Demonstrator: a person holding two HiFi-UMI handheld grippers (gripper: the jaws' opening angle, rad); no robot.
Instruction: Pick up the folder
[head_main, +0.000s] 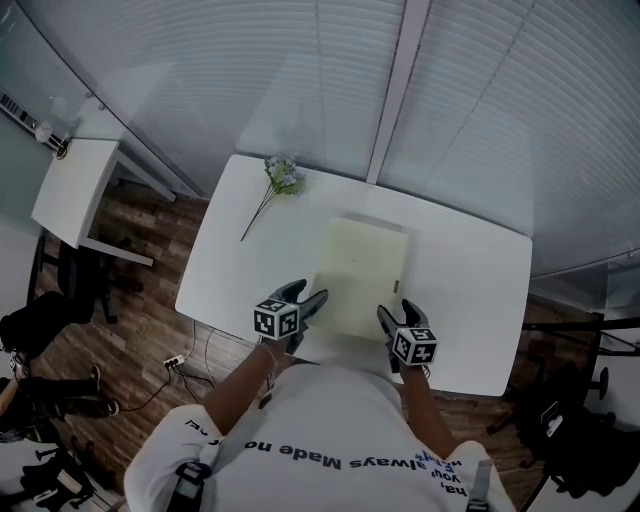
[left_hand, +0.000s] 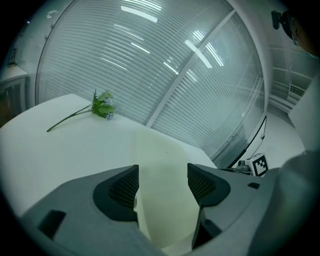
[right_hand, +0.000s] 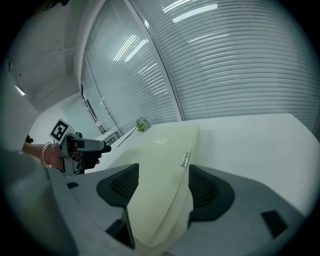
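Note:
A pale yellow folder (head_main: 360, 275) lies flat on the white table (head_main: 460, 270), its near edge toward me. My left gripper (head_main: 308, 296) is at the folder's near left corner, jaws wide apart; in the left gripper view the folder (left_hand: 162, 210) shows in the gap between the pads, not pressed by them. My right gripper (head_main: 396, 310) stands at the near right corner, also open. In the right gripper view the folder's right edge (right_hand: 182, 165) runs between the jaws, and the left gripper (right_hand: 80, 147) shows at the left.
An artificial flower sprig (head_main: 280, 178) lies on the table's far left, beyond the folder. White blinds (head_main: 470, 100) close off the far side. A small white desk (head_main: 75, 190) stands to the left over a wooden floor with cables (head_main: 175, 362).

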